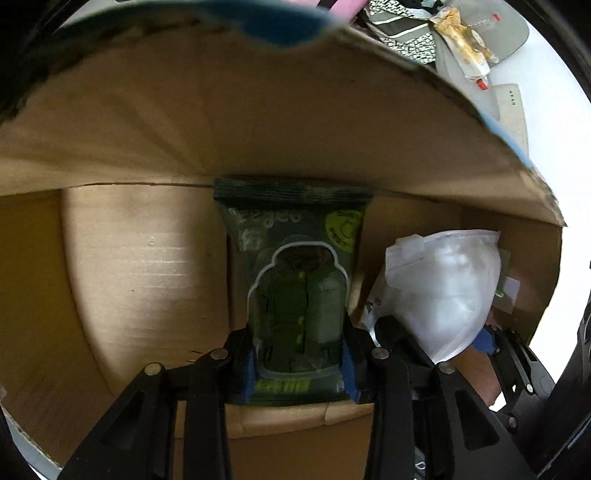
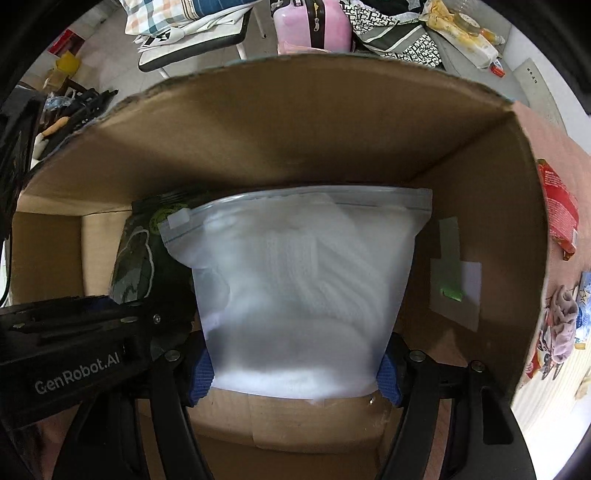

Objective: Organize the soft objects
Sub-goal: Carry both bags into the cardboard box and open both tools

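Your left gripper [image 1: 298,369] is inside the cardboard box [image 1: 147,258], and its two blue pads [image 1: 250,373] pinch the sides of a dark green packet [image 1: 295,280]. The packet stands up tall, with its top edge against the back wall of the box. Just beside it, on the right, is a white zip bag [image 2: 299,288] with something soft and white inside. Your right gripper [image 2: 295,380] holds that bag, with one blue pad [image 2: 201,380] pressed on each side near the bottom. The bag stands up too, and its zip edge is close to the back wall. The green packet [image 2: 140,251] touches the left side of the bag. A white paper label [image 2: 458,291] with green tape is stuck on the right wall of the box. Outside the box you can see a pink suitcase [image 2: 314,26] and a red packet [image 2: 557,206]
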{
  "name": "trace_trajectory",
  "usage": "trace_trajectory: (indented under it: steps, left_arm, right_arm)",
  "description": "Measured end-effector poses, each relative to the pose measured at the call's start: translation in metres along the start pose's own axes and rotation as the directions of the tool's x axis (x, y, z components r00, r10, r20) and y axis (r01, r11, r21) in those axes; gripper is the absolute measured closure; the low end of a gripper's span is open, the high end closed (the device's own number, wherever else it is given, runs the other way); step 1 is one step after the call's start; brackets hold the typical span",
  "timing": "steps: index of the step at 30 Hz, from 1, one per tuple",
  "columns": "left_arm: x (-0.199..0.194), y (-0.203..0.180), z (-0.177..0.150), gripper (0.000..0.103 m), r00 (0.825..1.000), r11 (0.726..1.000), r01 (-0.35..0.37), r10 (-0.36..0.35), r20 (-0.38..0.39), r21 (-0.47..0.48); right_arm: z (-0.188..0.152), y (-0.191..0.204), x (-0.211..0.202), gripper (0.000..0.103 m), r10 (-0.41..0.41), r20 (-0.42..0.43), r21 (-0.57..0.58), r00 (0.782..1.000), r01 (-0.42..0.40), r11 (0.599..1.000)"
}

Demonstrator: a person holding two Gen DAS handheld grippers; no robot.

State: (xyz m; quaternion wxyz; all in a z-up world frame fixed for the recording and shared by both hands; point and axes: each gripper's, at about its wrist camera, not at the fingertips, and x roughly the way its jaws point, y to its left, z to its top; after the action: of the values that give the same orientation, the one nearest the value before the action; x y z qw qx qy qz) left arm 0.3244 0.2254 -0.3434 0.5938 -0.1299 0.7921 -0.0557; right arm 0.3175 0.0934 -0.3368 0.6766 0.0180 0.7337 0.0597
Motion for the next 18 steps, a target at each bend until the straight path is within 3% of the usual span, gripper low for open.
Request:
trace_trajectory:
  steps: [2,5,7,9,12,17,18]
  left_arm:
    - [-0.005,-0.001,-0.007,0.067,1.000,1.000,-0.020,0.020,-0.005,0.017]
    - [-0.015,-0.004,-0.013,0.036,0.998,0.998,-0.059,0.059,0.013,0.035]
    - [-0.030,-0.007,-0.023,0.027,0.995,0.995,-0.088,0.086,0.056,0.044]
    - [-0.046,-0.010,-0.034,0.011,0.989,0.992,-0.113,0.107,0.100,0.051]
    - [-0.071,-0.012,-0.059,0.004,0.976,0.988,-0.146,0.136,0.169,0.049]
    - [-0.102,-0.014,-0.111,0.002,0.945,0.979,-0.203,0.188,0.266,0.029]
    - [-0.107,-0.008,-0.107,0.002,0.941,0.978,-0.207,0.192,0.277,0.024]
  right_arm:
    - [-0.002,-0.001,-0.001,0.026,0.011,-0.009,0.006,1.000,-0.011,1.000]
    - [-0.006,-0.005,-0.008,0.021,0.036,-0.002,0.014,0.999,-0.036,0.999]
    - [-0.007,-0.008,-0.014,0.016,0.035,0.010,0.016,0.999,-0.035,0.999]
    - [-0.011,-0.008,-0.027,0.000,0.022,0.026,0.005,0.999,-0.022,1.000]
    - [-0.023,-0.008,-0.053,0.000,-0.005,0.066,-0.017,0.998,0.006,1.000]
    - [-0.058,0.000,-0.087,0.000,-0.012,0.109,-0.027,0.994,0.015,1.000]
    - [-0.068,-0.002,-0.094,0.000,-0.013,0.121,-0.026,0.993,0.016,1.000]
